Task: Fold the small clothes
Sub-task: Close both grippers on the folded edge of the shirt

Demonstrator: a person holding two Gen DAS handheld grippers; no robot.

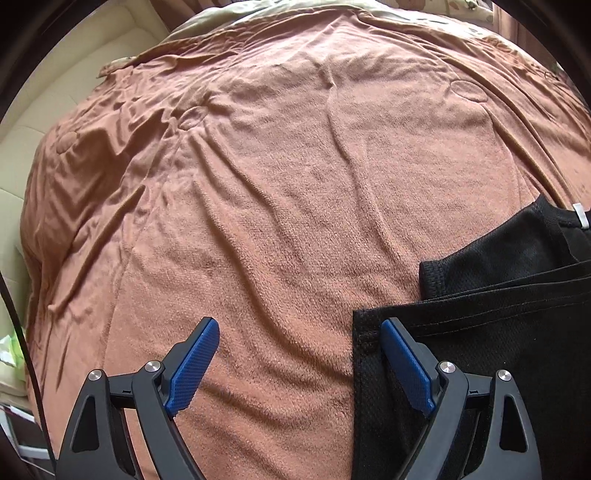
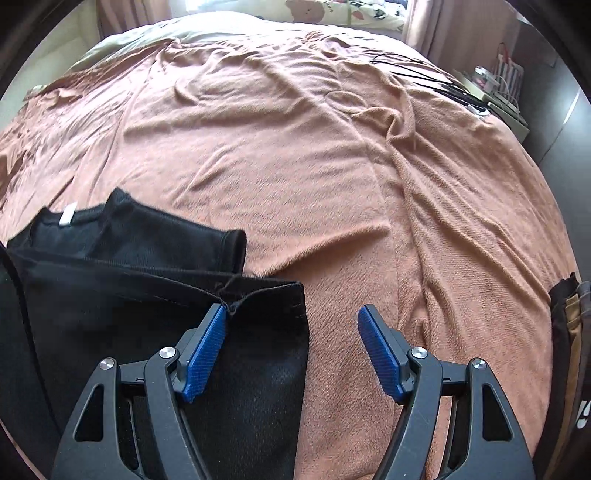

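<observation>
On the near side of the bed, a black shirt (image 2: 155,295) lies partly folded, its lower part brought up over the body so the hem runs across in a straight doubled edge. A short sleeve (image 2: 177,240) pokes out past that fold and the collar with its white tag (image 2: 67,215) shows beyond it, which suggests the first fold is made and the sleeves and sides are not yet tucked in.

Each gripper sits at one near corner of the garment, probably so both corners can be lifted together and the cloth kept square. The right gripper (image 2: 291,314) has its jaws apart: the left pad touches or just overlaps the hem where a loose thread bunches, while the other pad hangs over bare blanket, so nothing is pinched. The left gripper (image 1: 299,325) also has its jaws wide apart; its right pad lies over the shirt's corner (image 1: 365,332) and its left pad over blanket, gripping nothing.

A rumpled terracotta blanket (image 2: 332,184) covers the bed and gives a soft, broad place to spread the cloth. Cables (image 2: 424,77) trail at the far right edge, well apart from the shirt, and a patterned pillow (image 2: 332,14) lies at the head.
</observation>
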